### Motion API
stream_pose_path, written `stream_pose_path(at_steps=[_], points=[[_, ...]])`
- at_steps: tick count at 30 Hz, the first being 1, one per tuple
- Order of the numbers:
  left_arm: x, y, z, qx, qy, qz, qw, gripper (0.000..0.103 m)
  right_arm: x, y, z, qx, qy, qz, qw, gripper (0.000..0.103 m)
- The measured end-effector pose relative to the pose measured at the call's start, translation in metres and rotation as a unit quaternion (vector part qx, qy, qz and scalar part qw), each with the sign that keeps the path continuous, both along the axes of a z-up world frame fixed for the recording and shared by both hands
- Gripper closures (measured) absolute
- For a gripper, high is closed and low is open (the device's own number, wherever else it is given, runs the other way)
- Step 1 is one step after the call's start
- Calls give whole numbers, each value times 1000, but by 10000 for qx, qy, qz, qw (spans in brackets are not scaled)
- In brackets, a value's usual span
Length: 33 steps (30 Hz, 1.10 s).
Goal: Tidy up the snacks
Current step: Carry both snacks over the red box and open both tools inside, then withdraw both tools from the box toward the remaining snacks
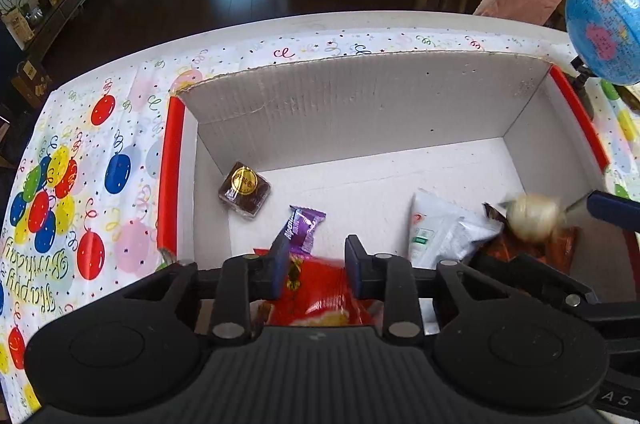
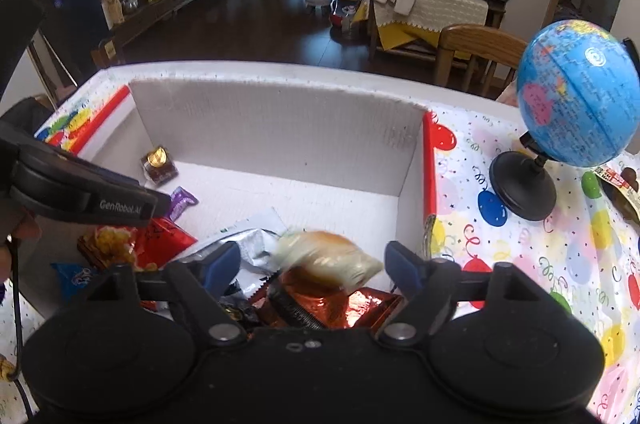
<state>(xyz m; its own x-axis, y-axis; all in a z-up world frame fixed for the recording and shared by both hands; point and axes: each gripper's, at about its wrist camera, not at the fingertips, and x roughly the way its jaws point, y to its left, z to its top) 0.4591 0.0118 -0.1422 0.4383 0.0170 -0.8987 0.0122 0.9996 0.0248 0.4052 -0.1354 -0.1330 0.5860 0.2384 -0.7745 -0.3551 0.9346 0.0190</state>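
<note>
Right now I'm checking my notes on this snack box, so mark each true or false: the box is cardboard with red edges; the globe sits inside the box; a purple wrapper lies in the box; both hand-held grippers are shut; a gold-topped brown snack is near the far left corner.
1. True: the box is cardboard with red edges.
2. False: the globe stands on the tablecloth outside it.
3. True: the purple wrapper lies inside.
4. False: the left hand-held gripper and right hand-held gripper are both open.
5. True: the gold-topped snack is there.
</note>
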Motion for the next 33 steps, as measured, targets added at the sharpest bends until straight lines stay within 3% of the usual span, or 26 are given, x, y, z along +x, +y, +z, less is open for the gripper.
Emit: stream_pose_path(at_steps=[4,7,8,14,23,30,33], points=[[-10,3,9,-128,-75,21,9999,70,-8,-5,8,100,-59,-69,9999,19],[-21,5,20,-229,-229,11,9995,47,-16,-10,16,164,-127,-122,9997,17],[-25,6,25,-282,-299,21,9992,45,-19,-11,18,184,-149,-156,9996,17],[-52,8,51,-457,-590,-56,9972,44,-44,-18,36,336,-314,-251,9986,14],[-107,14,91,-566,-1048,-264,9925,28,-92,-19,67,656,-628,-324,9953,8],[-149,23,111,-686,-1281,-323,9889,27,-132,-15,88,898,-884,-351,9914,2],[-166,28,116,-743,-1346,-373,9874,18,-148,-14,93,1007,-919,-381,9899,2]])
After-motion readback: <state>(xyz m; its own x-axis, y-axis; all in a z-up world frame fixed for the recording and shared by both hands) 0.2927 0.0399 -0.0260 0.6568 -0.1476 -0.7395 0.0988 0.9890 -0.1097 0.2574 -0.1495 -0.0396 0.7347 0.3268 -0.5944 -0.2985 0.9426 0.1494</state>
